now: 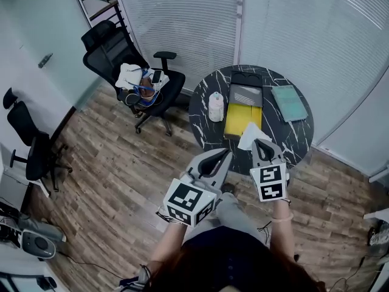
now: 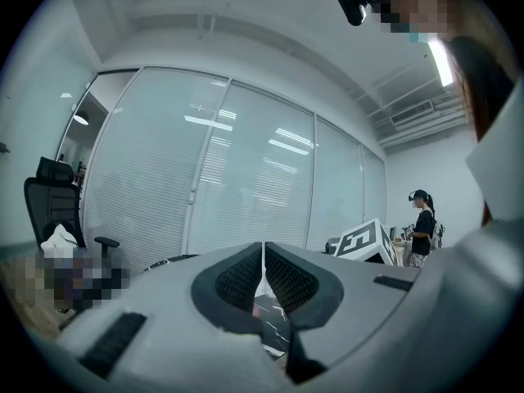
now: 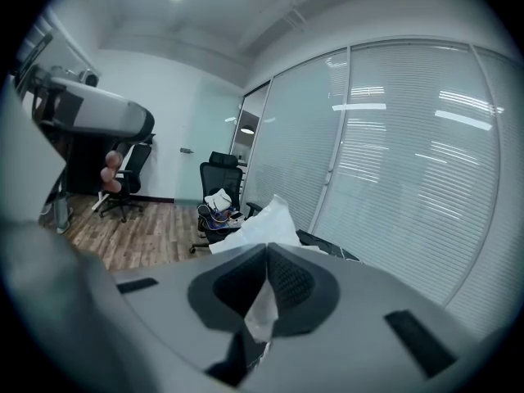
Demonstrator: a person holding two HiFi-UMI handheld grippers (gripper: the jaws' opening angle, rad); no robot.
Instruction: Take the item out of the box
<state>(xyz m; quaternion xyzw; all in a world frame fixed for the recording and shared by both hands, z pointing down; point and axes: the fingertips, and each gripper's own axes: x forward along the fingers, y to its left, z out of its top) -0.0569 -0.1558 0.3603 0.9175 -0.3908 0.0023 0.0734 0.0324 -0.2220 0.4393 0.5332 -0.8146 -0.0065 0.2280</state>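
Two grippers: left gripper (image 1: pixel 226 153) and right gripper (image 1: pixel 259 143). One round marble surface (image 1: pixel 203 117). One yellow box (image 1: pixel 242 120). One dark flat case (image 1: pixel 245 87). One white roll-like thing (image 1: pixel 216 106). One teal pad (image 1: pixel 289 102). One white sheet (image 1: pixel 249 136). Two black office chairs: near chair (image 1: pixel 121 56) and far-left chair (image 1: pixel 29 140). One distant standing person (image 2: pixel 422 229), seen in the left gripper view.

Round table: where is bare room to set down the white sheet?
Two bare patches on the round table: near left, between the white roll and the edge; near right, in front of the teal book. The middle is crowded: the yellow box, and the right tongs holding the white sheet.
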